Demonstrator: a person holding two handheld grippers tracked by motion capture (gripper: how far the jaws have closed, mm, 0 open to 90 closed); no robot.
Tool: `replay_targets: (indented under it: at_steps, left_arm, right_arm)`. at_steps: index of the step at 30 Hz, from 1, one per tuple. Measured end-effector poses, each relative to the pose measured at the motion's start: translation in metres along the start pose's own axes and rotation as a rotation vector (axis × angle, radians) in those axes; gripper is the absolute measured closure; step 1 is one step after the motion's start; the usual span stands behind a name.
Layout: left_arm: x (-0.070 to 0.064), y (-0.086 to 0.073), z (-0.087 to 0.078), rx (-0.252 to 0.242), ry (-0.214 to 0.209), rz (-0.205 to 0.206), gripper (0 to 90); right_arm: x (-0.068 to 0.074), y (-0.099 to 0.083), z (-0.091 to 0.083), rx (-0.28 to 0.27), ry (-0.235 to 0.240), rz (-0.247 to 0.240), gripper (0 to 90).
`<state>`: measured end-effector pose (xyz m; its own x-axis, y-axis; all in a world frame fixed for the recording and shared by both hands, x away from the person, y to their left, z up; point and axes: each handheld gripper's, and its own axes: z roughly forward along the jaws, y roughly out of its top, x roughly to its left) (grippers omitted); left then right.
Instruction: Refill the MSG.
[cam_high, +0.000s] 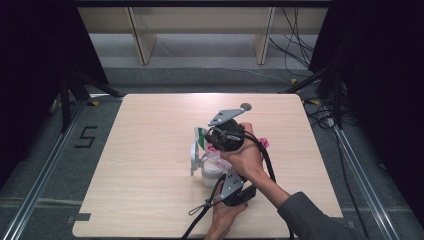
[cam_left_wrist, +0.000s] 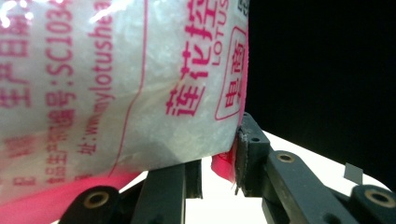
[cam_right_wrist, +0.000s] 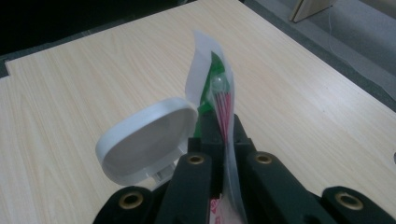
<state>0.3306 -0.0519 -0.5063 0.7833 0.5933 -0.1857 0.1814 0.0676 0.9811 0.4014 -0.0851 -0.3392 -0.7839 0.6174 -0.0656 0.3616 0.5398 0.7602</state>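
Two hand-held claws work a plastic bag (cam_high: 214, 156) printed in pink lettering just right of centre in the high view, over a white jar (cam_high: 210, 175) whose hinged lid (cam_high: 194, 156) stands open on the pale wooden bench (cam_high: 150, 150); the right claw (cam_high: 207, 137) – upper of the pair in that frame – is clenched on the bag's top edge, the thin film (cam_right_wrist: 224, 107) pinched upright between its black jaws in the right gripper view, the round white lid (cam_right_wrist: 147, 137) just to their left; the left claw (cam_high: 227, 177), near the frame's bottom centre, meets the bag low down – in the left gripper view the translucent bag (cam_left_wrist: 121, 84) occupies the upper left, its pink bottom seam (cam_left_wrist: 223, 165) caught between the jaws, which grip that lower corner.
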Motion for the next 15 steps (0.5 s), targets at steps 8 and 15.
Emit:
replay_targets:
  at_steps: [8, 15]
  left_arm:
    - [-0.0002, 0.0008, -0.0008, 0.003, 0.0, 0.005, 74.6]
    - [0.0004, 0.0017, -0.0009, 0.002, -0.005, 0.001, 74.6]
  right_arm:
    - [0.0001, 0.0001, 0.001, 0.007, 0.01, -0.011, 90.0]
    - [-0.0005, 0.0008, 0.0015, -0.001, 0.006, -0.002, 90.0]
